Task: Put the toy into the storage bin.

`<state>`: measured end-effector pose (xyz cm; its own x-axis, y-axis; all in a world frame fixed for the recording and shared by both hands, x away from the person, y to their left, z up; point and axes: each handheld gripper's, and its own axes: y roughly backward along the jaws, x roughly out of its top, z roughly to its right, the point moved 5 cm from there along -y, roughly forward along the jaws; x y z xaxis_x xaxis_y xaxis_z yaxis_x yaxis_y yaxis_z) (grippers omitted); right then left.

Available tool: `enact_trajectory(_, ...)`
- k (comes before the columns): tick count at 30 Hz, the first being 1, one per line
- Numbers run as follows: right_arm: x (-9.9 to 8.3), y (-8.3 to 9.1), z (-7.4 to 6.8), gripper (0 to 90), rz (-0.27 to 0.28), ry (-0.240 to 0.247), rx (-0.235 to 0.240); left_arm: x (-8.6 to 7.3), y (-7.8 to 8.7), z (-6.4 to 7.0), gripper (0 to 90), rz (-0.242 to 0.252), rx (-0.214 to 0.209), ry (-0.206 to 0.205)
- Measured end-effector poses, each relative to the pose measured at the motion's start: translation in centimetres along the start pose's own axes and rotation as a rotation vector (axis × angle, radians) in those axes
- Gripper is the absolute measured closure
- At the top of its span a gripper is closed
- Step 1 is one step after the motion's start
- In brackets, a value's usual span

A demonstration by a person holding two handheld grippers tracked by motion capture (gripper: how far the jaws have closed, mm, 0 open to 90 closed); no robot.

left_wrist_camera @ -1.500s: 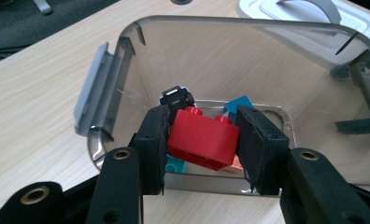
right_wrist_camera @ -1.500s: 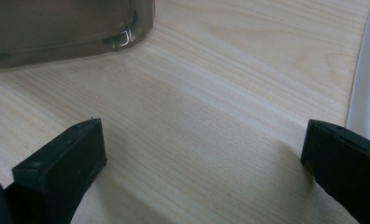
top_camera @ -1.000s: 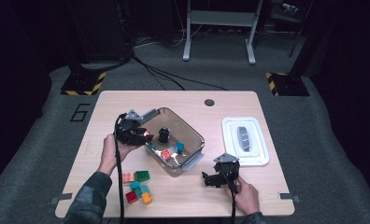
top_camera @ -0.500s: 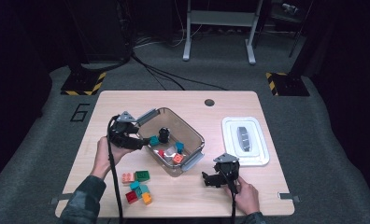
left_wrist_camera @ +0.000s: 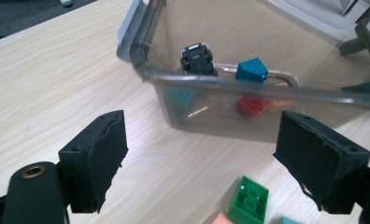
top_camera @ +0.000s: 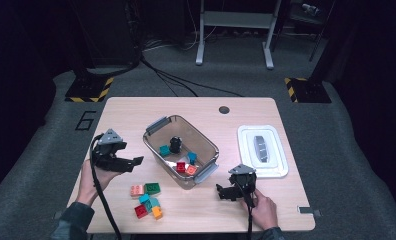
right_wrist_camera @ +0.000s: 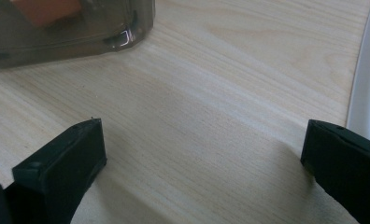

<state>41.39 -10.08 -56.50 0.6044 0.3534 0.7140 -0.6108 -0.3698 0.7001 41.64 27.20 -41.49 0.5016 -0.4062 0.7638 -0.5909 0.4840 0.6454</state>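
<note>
The bench point(top_camera: 136, 112) was pale wood-grain, smooth and matt. The bin point(left_wrist_camera: 248, 91) was smoky clear plastic, glossy. The bricks point(top_camera: 148, 197) were shiny moulded plastic. The fingers point(left_wrist_camera: 96, 161) wore rough black matt foam.

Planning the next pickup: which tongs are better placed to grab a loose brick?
Left. The left tongs are open, just above the loose bricks, with the green brick between their jaws' line. The right tongs sit past the bin.

Loose coloured bricks point(top_camera: 147, 198) on table beside clear bin point(top_camera: 205, 171)
</note>
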Motion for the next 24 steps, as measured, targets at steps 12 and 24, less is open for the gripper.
enact_trajectory(12,0.0,0.0,0.1,0.0,-0.001,0.016,-0.002,-5.8,-1.8,-0.3,12.6,-0.057,-0.019,0.045)
enact_trajectory(24,0.0,0.0,0.1,0.0,-0.001,0.017,-0.002,-10.3,-4.4,0.0,16.0,-0.127,-0.059,0.058)
